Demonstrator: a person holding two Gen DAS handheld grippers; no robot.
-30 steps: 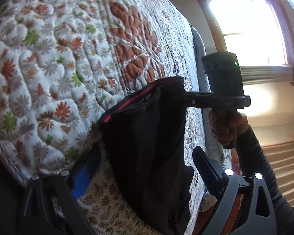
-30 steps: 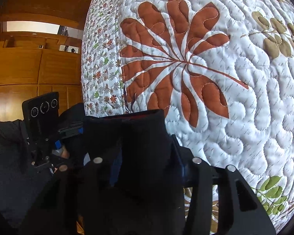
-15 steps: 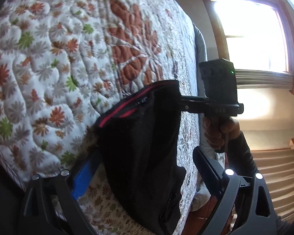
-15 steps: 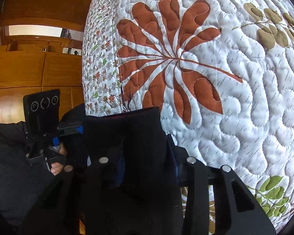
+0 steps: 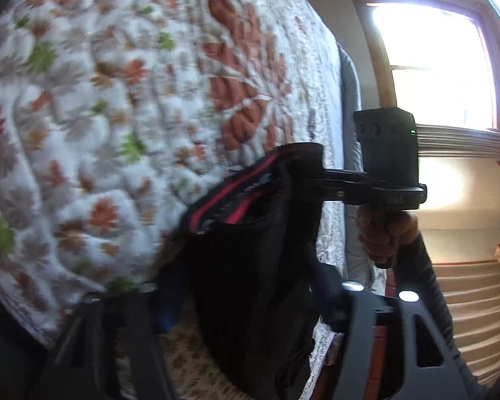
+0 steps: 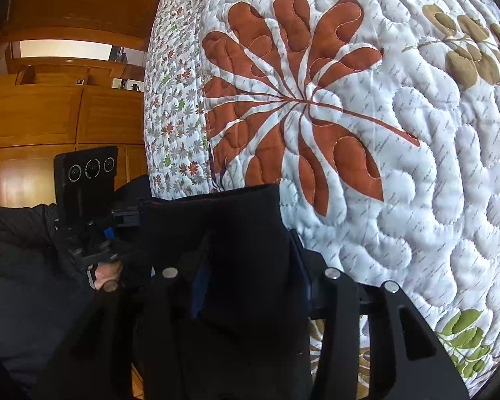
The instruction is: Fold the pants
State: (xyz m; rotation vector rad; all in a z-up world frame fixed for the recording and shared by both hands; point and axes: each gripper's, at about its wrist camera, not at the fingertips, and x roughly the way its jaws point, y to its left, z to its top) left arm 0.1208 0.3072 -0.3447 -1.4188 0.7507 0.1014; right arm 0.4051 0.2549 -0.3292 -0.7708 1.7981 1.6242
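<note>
— Above the quilted bed's (image 6: 400, 173) near edge, where are the black pants (image 6: 236, 266) held?
— Between both sets of fingers: the left gripper (image 5: 246, 303) and right gripper (image 6: 250, 276) are each clamped on the waistband.

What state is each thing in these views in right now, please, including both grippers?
Black pants: held up off the bed, hanging bunched, red-striped waistband on top.
Left gripper: shut on the pants.
Right gripper: shut on the pants.
Floral quilt: spread flat over the bed.
Window: bright with daylight; open or closed cannot be told.
Wooden cabinets: doors closed.
</note>
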